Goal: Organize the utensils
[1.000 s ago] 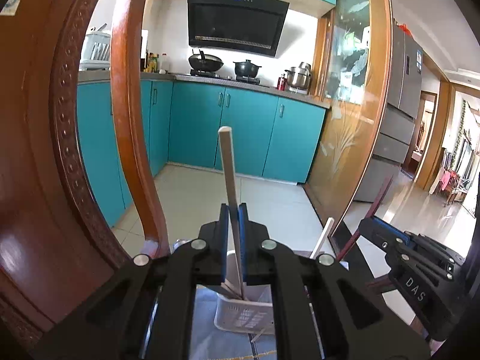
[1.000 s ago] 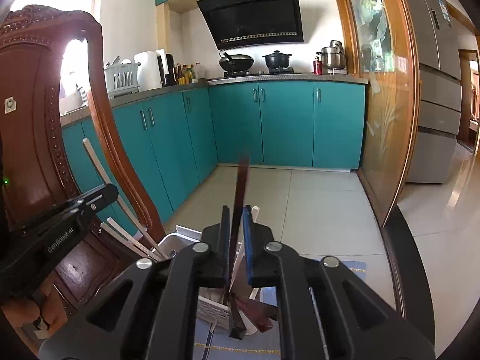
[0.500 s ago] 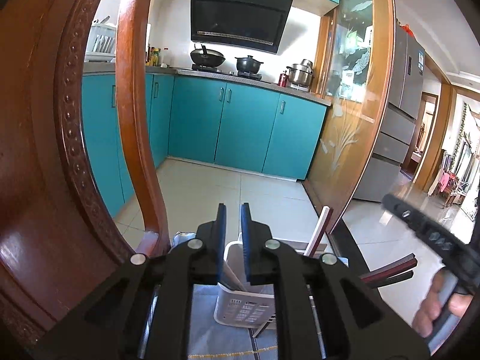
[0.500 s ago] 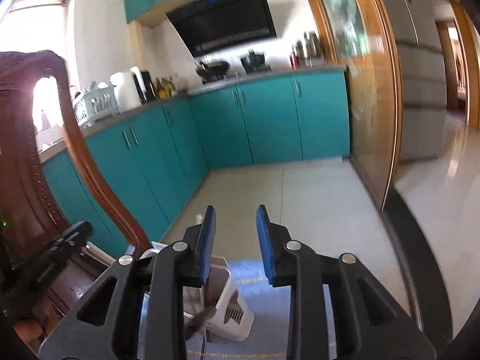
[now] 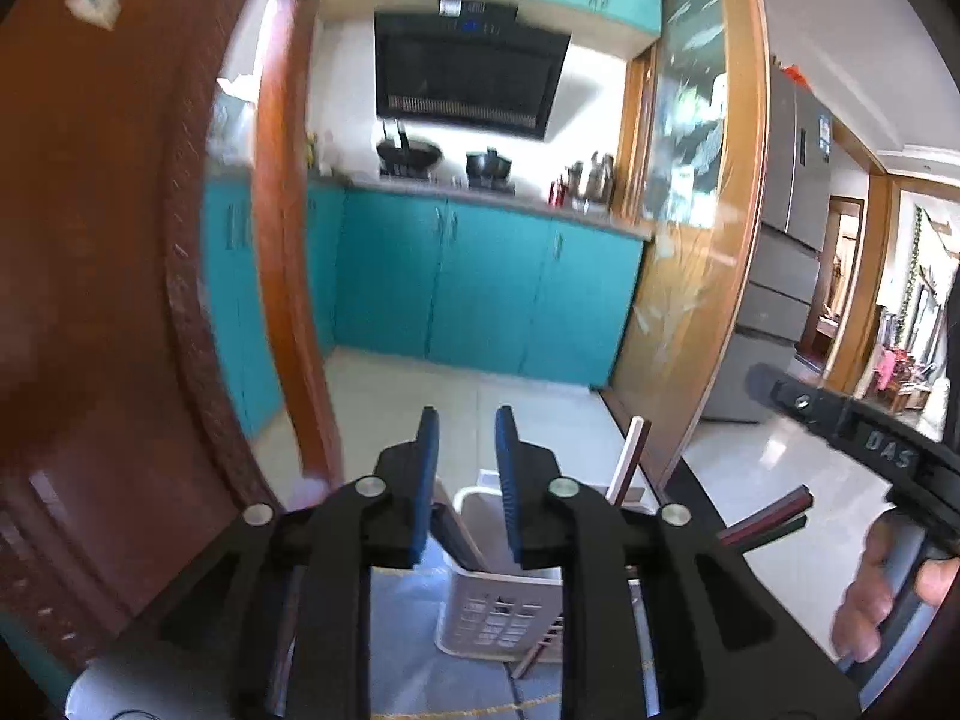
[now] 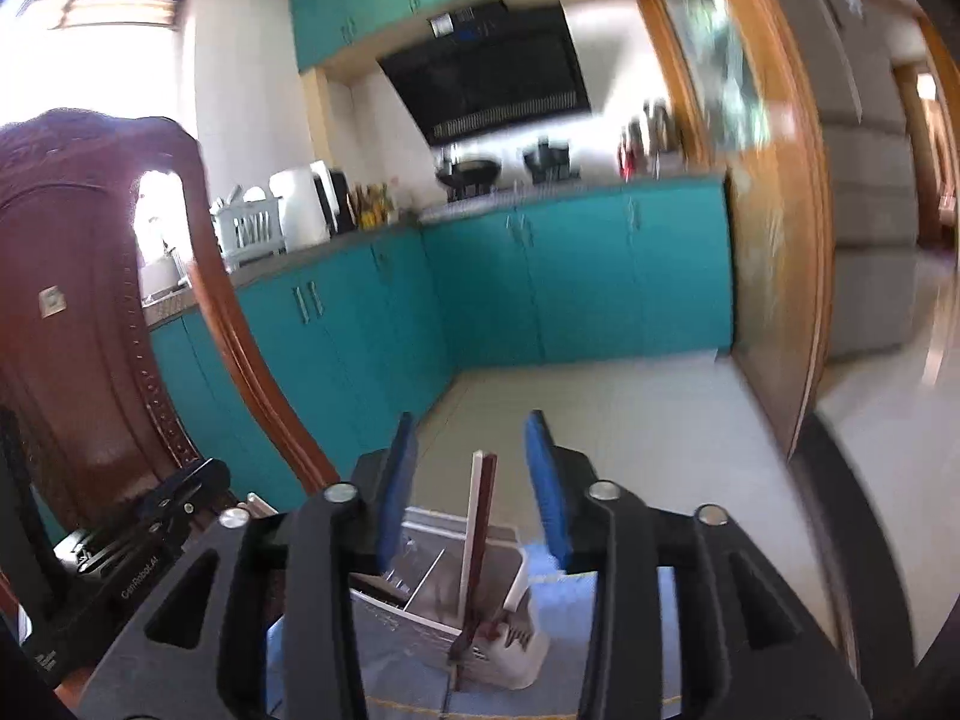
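A white slotted utensil basket (image 5: 498,618) stands on a blue mat just beyond my left gripper (image 5: 467,420). Its jaws are opening with nothing between the blue pads. A white and a dark chopstick (image 5: 627,462) lean up out of the basket, and dark red ones (image 5: 771,516) poke out to the right. In the right wrist view the same basket (image 6: 522,654) sits below my right gripper (image 6: 471,423), whose jaws are also opening around empty air. A pale and a dark chopstick (image 6: 480,522) stand in the basket beyond the pads. The right gripper (image 5: 870,450) appears at the right in a hand (image 5: 870,594).
A carved wooden chair back (image 5: 282,300) rises close on the left, also the chair back (image 6: 90,330) in the right wrist view. The blue mat (image 5: 402,630) covers the table. Beyond are teal cabinets (image 5: 492,288), a tiled floor and a glass sliding door (image 5: 702,240).
Each gripper was shut on an upright chopstick; both have let go and their jaws have widened. The sticks now stand in the basket. Both hands have shifted and drawn back a little.
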{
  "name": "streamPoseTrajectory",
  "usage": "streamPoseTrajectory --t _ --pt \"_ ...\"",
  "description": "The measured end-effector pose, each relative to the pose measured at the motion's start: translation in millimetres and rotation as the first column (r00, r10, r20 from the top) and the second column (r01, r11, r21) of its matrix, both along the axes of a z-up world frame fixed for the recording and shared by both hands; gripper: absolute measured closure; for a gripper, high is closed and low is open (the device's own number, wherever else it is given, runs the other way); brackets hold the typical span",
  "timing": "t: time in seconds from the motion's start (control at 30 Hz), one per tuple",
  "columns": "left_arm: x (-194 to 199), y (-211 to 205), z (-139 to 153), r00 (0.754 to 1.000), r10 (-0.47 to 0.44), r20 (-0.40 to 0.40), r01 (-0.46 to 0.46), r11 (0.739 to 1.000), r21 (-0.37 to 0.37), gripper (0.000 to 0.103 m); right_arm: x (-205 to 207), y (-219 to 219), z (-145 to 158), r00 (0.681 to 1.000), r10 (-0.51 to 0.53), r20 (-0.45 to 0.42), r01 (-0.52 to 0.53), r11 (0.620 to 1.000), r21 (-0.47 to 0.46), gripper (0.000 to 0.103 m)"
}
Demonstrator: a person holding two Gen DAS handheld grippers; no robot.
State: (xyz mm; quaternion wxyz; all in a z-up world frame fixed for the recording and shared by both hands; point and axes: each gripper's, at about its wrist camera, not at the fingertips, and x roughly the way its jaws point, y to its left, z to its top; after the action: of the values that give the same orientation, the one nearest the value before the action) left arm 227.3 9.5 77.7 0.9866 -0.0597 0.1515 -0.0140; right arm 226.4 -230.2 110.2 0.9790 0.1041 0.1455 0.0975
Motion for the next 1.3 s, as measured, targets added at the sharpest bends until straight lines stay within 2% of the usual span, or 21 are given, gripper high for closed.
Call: streamPoseTrajectory --t 0.07,0.2,0.23,0.3,0.33,0.4,0.47,0.53,0.6,0.77,0.83,0.9,0.97,1.07,1.13,1.2,1.23,1.3 --pt "-18.8 -3.4 -1.4 0.999 0.008 0.044 -0.01 0.999 0.038 0.069 -33.9 3.4 2.3 0.997 -0.024 0.077 0.025 1.0 -0.017 0.053" --pt "-55.1 -13.6 -15.9 0.995 0.042 0.092 -0.057 0.985 0.164 0.051 -66.4 5.3 -13.4 0.99 -0.038 0.135 0.053 0.993 -0.109 0.035" --pt "-60.9 -15.8 -19.6 0.995 0.046 0.087 -0.062 0.98 0.189 0.05 -68.1 3.6 -20.9 0.991 -0.035 0.126 0.05 0.991 -0.122 0.033" --pt "-72.7 -18.3 -26.0 0.996 0.042 0.073 -0.057 0.975 0.214 0.046 -54.3 -2.9 -26.4 0.999 -0.028 0.047 0.032 0.994 -0.101 0.033" --pt "-76.7 -18.6 -27.8 0.997 0.038 0.071 -0.052 0.976 0.21 0.044 -44.4 -7.9 -23.4 1.0 -0.017 0.013 0.018 0.997 -0.071 0.033" --pt "-83.8 -19.8 -32.5 0.998 0.026 0.064 -0.039 0.978 0.206 0.042 -13.8 -16.3 -14.9 0.994 0.072 -0.08 -0.07 0.997 0.025 0.033" --pt "-83.9 -23.7 -36.0 0.998 0.024 0.053 -0.035 0.976 0.216 0.042 18.5 -24.1 -10.5 0.981 0.15 -0.123 -0.136 0.984 0.113 0.038" --pt "-79.1 -26.7 -37.4 0.999 0.016 0.039 -0.025 0.975 0.221 0.042 44.2 -38.1 -11.9 0.977 0.171 -0.123 -0.151 0.976 0.157 0.052" --pt "-72.0 -28.2 -41.2 1.0 0.012 0.02 -0.017 0.973 0.23 0.042 73.3 -59.9 -23.6 0.965 0.213 -0.15 -0.176 0.957 0.231 0.056" --pt "-59.1 -26.2 -47.3 0.999 0.015 -0.028 -0.008 0.966 0.257 0.04 118.8 -56.9 -63.0 0.901 0.38 -0.209 -0.335 0.916 0.221 0.057" --pt "-54.5 -25.9 -50.5 0.998 0.022 -0.058 -0.007 0.968 0.253 0.04 126.4 -47.6 -71.0 0.86 0.471 -0.196 -0.425 0.874 0.234 0.057" --pt "-48.0 -24.7 -53.8 0.995 0.022 -0.098 0.001 0.974 0.228 0.04 127.6 -41.9 -72.5 0.838 0.524 -0.154 -0.484 0.843 0.234 0.057" --pt "-44.2 -25.2 -55.5 0.993 0.007 -0.12 0.018 0.978 0.208 0.04 131.4 -39.3 -72.0 0.827 0.544 -0.144 -0.504 0.83 0.241 0.057" --pt "-42.7 -30.3 -57.6 0.994 0.017 -0.107 0.01 0.969 0.246 0.04 134.5 -35.7 -75.8 0.799 0.587 -0.133 -0.541 0.797 0.268 0.057" --pt "-41.1 -32.7 -58.5 0.994 0.022 -0.107 0.007 0.964 0.265 0.04 140.6 -35.8 -82.5 0.807 0.574 -0.141 -0.527 0.806 0.27 0.057" --pt "-41.4 -35.1 -61.0 0.993 0.013 -0.121 0.018 0.966 0.258 0.04 144.8 -37.4 -88.2 0.798 0.586 -0.14 -0.532 0.794 0.294 0.058" --pt "-41.0 -35.7 -61.9 0.992 0.008 -0.128 0.025 0.967 0.255 0.04 146.6 -37.3 -90.7 0.784 0.606 -0.13 -0.546 0.775 0.319 0.074" --pt "-41.3 -37.3 -63.4 0.991 0.004 -0.135 0.031 0.965 0.259 0.04 149.3 -38.5 -90.6 0.764 0.633 -0.121 -0.562 0.746 0.357 0.092"
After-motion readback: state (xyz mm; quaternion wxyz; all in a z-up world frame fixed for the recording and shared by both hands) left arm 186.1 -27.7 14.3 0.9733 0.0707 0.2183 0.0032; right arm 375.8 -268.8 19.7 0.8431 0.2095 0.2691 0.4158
